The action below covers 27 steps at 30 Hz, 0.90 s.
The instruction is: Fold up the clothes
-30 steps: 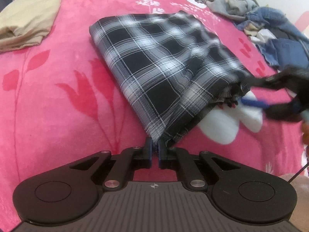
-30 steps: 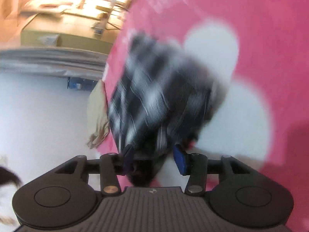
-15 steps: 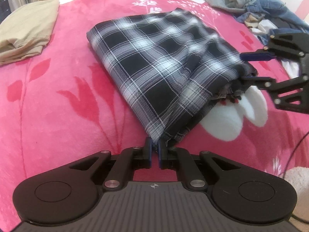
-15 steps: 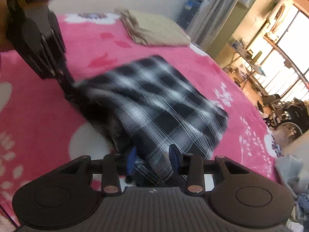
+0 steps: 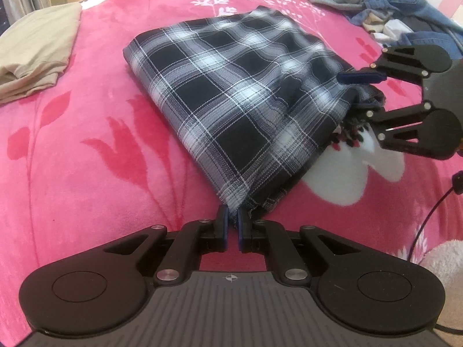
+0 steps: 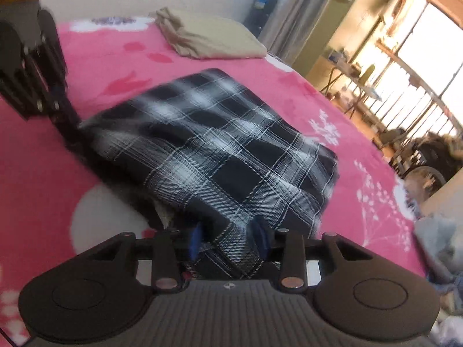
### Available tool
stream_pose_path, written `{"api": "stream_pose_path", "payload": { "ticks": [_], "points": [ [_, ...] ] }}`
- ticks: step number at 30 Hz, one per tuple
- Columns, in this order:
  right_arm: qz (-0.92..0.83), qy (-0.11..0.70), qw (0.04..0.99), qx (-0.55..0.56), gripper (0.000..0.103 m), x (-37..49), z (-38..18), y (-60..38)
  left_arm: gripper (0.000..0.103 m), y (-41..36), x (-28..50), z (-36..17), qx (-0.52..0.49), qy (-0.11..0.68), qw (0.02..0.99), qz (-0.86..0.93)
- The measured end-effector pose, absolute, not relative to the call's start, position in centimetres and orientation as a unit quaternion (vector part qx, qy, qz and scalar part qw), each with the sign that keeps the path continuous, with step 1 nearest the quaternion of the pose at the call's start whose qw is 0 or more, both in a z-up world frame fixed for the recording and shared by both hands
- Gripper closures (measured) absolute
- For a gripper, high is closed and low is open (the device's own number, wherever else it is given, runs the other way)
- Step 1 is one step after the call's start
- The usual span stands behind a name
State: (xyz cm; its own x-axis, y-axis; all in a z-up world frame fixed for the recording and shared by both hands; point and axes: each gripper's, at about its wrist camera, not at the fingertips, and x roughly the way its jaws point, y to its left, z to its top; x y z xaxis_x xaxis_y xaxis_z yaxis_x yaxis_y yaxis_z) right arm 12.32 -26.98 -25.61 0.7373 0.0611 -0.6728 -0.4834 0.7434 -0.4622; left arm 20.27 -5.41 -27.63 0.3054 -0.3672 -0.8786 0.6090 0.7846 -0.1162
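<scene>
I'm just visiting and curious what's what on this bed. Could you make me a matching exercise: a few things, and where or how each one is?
Things:
1. plaid garment
2. beige cloth
3. jeans pile
4. left gripper

States:
A. heaped unfolded at the bed's far right
B. shut on a fabric corner
C. folded, mid-bed
D. folded, far left

Pairs: 1-C, 2-D, 3-A, 4-B

I see a woven plaid cloth (image 5: 231, 92) on a fuzzy pink blanket (image 5: 86, 150). My grippers look matt black plastic.
</scene>
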Motion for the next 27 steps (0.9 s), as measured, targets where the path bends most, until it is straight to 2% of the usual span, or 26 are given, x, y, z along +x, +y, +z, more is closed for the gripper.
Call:
{"api": "stream_pose_path", "payload": {
  "ticks": [1, 3, 9, 12, 14, 16, 17, 18, 22, 27],
  "points": [
    [0.147, 0.311, 0.874, -0.343, 0.09, 11.9, -25.5, -26.5, 0.097, -5.4, 20.2, -27.6, 0.122, 0.503, 0.799, -0.306],
    [0.116, 0.271, 0.875, -0.383, 0.093, 11.0, -25.5, -25.7, 0.097, -5.4, 20.1, -27.6, 0.127, 0.499, 0.8, -0.309],
    [0.057, 0.26, 0.833, -0.485, 0.094, 9.6, -30.1, -24.8, 0.096, -5.5, 20.0, -27.6, 0.132, 0.495, 0.801, -0.31],
    [0.05, 0.257, 0.828, -0.496, 0.094, 9.4, -30.4, -25.0, 0.096, -5.5, 19.8, -27.7, 0.137, 0.491, 0.802, -0.311],
    [0.048, 0.253, 0.825, -0.503, 0.091, 8.9, -30.1, -25.5, 0.096, -5.5, 19.9, -27.7, 0.135, 0.491, 0.803, -0.309],
    [0.048, 0.26, 0.832, -0.488, 0.078, 8.3, -29.4, -26.5, 0.096, -5.4, 19.9, -27.7, 0.133, 0.491, 0.804, -0.309],
    [0.048, 0.264, 0.836, -0.478, 0.076, 8.0, -29.0, -27.0, 0.096, -5.4, 19.9, -27.8, 0.132, 0.491, 0.804, -0.308],
    [0.043, 0.283, 0.86, -0.422, 0.073, 8.1, -28.7, -28.2, 0.096, -5.4, 19.9, -27.8, 0.131, 0.491, 0.804, -0.308],
    [0.011, 0.359, 0.927, -0.109, 0.075, 9.0, -27.8, -34.0, 0.096, -5.4, 19.8, -27.7, 0.131, 0.49, 0.804, -0.309],
    [-0.029, 0.398, 0.868, 0.295, 0.074, 10.1, -26.7, -41.2, 0.095, -5.6, 19.9, -27.8, 0.133, 0.491, 0.804, -0.307]
  ]
}}
